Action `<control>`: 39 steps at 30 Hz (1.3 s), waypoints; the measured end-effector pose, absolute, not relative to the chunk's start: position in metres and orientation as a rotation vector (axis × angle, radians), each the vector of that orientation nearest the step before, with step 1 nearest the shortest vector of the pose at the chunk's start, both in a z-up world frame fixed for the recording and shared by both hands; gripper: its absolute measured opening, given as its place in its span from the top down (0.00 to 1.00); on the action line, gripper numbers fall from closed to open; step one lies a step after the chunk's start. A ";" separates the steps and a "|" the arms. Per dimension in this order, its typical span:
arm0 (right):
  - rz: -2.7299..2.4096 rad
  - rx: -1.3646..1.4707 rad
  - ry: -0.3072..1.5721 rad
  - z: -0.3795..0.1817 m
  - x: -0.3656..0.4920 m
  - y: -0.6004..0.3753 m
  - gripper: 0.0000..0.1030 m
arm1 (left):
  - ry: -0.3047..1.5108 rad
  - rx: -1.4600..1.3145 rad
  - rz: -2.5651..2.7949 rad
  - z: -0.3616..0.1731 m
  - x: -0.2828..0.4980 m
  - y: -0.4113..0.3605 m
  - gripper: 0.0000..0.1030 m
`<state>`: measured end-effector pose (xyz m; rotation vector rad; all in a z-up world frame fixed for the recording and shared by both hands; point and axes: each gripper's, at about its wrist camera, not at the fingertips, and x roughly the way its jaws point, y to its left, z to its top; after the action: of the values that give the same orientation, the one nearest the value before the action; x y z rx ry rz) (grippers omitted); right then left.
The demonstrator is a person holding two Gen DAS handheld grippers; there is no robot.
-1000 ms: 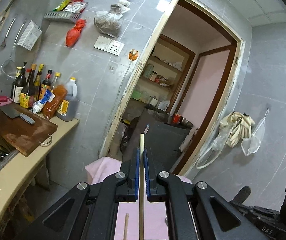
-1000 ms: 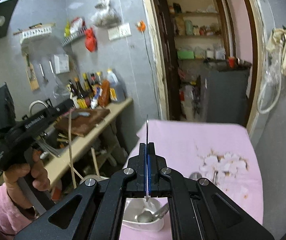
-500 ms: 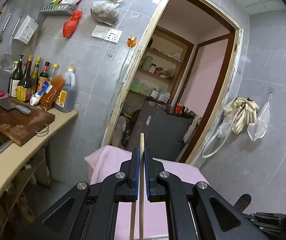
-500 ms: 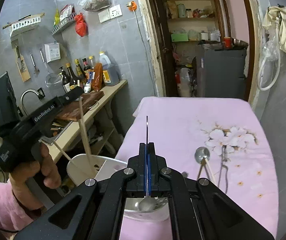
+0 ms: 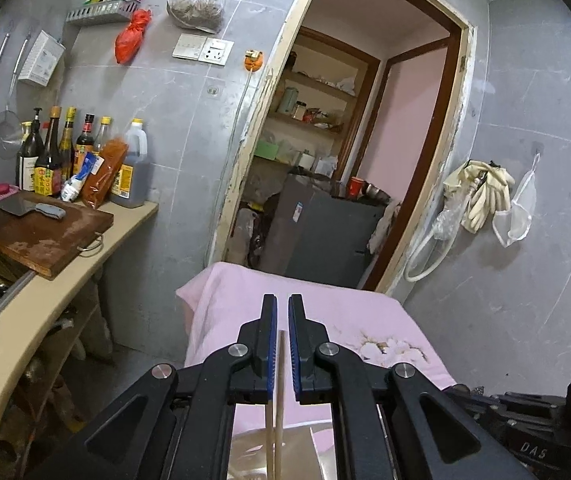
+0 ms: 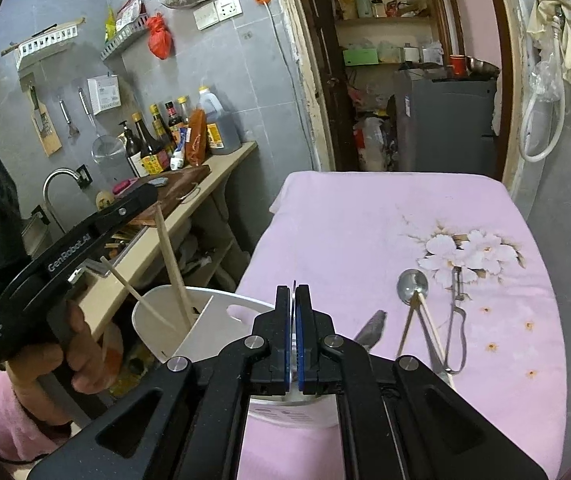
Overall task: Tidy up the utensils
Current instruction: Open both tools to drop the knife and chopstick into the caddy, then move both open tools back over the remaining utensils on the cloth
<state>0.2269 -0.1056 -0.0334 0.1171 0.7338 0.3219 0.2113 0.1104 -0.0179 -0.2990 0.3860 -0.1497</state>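
The left claw [image 5: 282, 344] stands slightly parted, a chopstick [image 5: 278, 400] loose in its gap, lower end hidden in the white holder [image 6: 205, 324]. The right claw [image 6: 295, 336] pinches a thin metal handle [image 6: 294, 292], its head hidden below. A spoon [image 6: 412, 286] lies on the pink-covered counter [image 6: 365, 220].

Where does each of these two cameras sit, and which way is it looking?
Left wrist: on the left gripper, facing the doorway over the pink table; a chopstick sits between its fingers.
Right wrist: on the right gripper, looking down the table at the white holder; the person's left hand shows.
Both see the doorway, table and bottles.
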 end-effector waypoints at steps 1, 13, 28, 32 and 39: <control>0.319 0.118 0.731 -0.032 0.226 -0.107 0.97 | 0.388 -0.298 -0.151 -0.017 0.210 0.110 0.92; 0.286 0.121 0.630 0.002 0.207 -0.134 0.67 | 0.375 -0.300 -0.155 0.004 0.194 0.095 0.50; 0.061 0.023 0.358 0.063 0.181 -0.221 0.01 | 0.303 -0.228 -0.083 0.032 0.184 0.021 0.00; 0.026 -0.009 0.312 0.074 0.178 -0.245 0.01 | 0.280 -0.192 -0.072 0.035 0.183 -0.008 0.00; 0.016 -0.011 0.309 0.074 0.185 -0.293 0.01 | 0.281 -0.171 -0.060 0.032 0.184 -0.052 0.00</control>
<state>0.1852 -0.2933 0.0744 -0.0105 0.3095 0.0164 0.1844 -0.0515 0.0324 -0.1707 0.2808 -0.0602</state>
